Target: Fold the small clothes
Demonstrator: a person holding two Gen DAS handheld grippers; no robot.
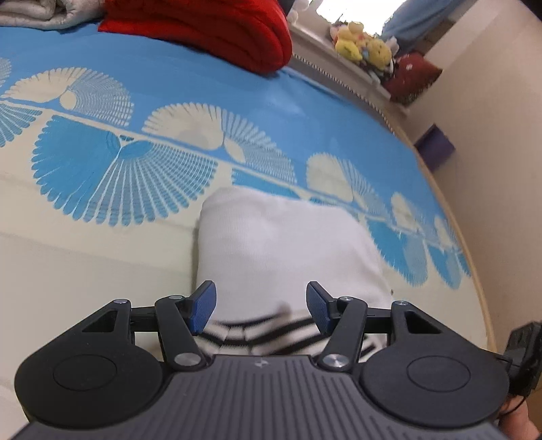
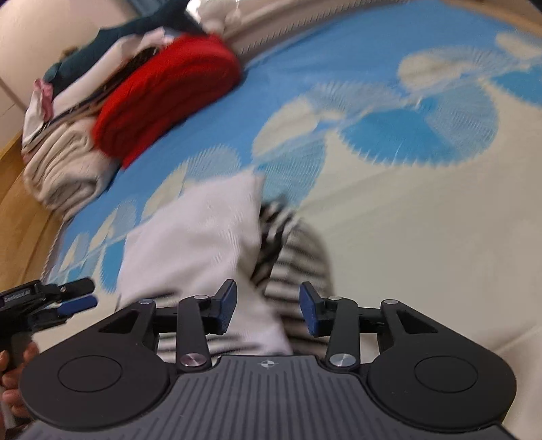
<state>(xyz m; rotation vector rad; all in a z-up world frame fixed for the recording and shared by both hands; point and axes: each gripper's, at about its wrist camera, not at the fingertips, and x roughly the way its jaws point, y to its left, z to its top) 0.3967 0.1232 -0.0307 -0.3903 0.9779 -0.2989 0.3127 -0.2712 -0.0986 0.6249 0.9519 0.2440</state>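
Your bedspread [image 1: 101, 264] carried one red blanket [image 1: 216, 30] at its far end. Only your right view showed the clothes pile [image 2: 67, 101] behind it. One white-and-striped garment [image 1: 281, 247] lay near you. Both left gripper [image 1: 261, 306] and right gripper [image 2: 267, 308] stood released above it.

You've got a bed w/ blue-and-cream fan-patterned bedspread [image 1: 210, 84], cream plain wall [image 1: 491, 142] at right, bright window [image 1: 352, 10] behind, wooden floor [image 2: 13, 189] at left.
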